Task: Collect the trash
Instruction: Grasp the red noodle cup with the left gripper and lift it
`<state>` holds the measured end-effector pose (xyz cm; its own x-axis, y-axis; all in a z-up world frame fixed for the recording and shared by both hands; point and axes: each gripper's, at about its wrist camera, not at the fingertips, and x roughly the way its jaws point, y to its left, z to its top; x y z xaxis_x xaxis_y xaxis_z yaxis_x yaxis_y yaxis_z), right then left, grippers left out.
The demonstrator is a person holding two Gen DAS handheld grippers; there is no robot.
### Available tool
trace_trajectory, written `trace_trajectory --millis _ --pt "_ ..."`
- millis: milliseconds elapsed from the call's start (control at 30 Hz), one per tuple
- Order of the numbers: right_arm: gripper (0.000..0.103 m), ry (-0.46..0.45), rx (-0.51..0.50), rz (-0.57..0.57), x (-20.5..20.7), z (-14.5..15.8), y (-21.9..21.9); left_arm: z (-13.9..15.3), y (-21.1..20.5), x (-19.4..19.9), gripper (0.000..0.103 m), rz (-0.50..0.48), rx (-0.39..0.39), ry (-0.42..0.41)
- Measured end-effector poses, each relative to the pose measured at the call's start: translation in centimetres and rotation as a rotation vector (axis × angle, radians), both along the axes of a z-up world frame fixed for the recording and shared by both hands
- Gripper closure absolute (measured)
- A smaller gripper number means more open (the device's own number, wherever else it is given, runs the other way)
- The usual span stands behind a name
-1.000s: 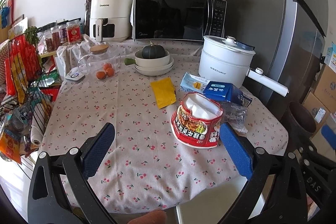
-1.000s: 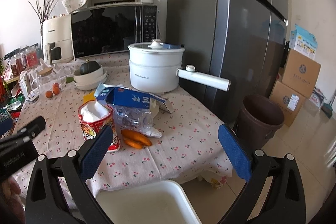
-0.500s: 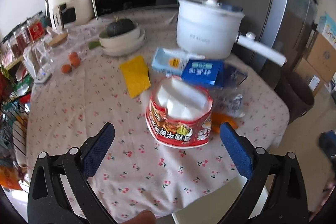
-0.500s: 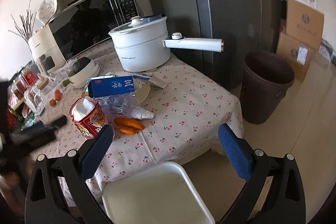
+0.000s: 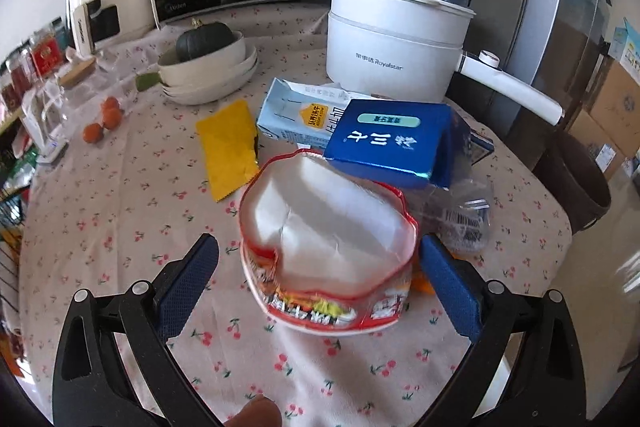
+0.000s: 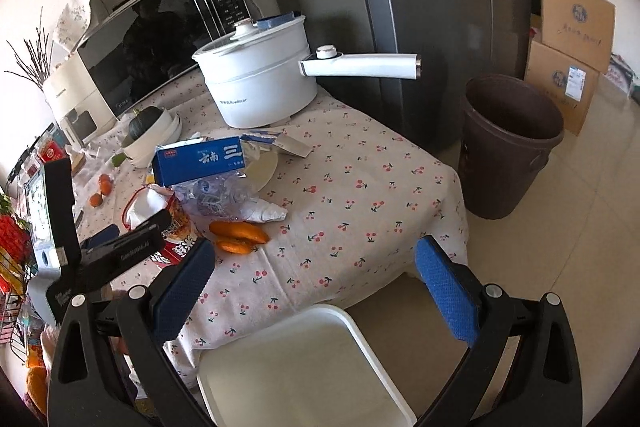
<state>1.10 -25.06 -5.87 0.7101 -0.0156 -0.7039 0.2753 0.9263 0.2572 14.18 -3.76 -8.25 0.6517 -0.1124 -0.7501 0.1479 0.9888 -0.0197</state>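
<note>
1. Left gripper: released, blue pads spread wide on either side of the crumpled noodle cup. Neither pad looks to be touching it yet. The cup stands on the counter near its front edge, open mouth up, rim dented.
2. Right gripper: released, nothing between the pads, held off the counter edge above a white stool.
3. Step in hand, as I judge it: clamp the cup and carry it to the brown bin on the floor to the right of the counter.
4. Doing it well: I would lower a little so the pads meet the wall below the torn rim, then close gently, since the thin wall will likely buckle.
5. Hazard: the blue carton overhangs the cup's far rim and a clear plastic bag lies just beside the right pad. Lift straight up so neither drags along.
6. Orange peel sits just beside the cup; leave it for a later pass.
</note>
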Motion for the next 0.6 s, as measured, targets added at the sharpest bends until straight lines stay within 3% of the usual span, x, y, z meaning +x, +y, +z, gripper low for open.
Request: trace_trajectory --millis 367,600 --pt "0.006 0.026 -0.038 0.013 1.1 -1.1 1.1 -2.3 -0.5 2.2 0.007 -0.005 0.0 0.045" --pt "0.006 0.017 -0.02 0.043 1.8 -1.5 1.6 -1.8 1.0 1.2 0.011 -0.026 -0.071 0.033"
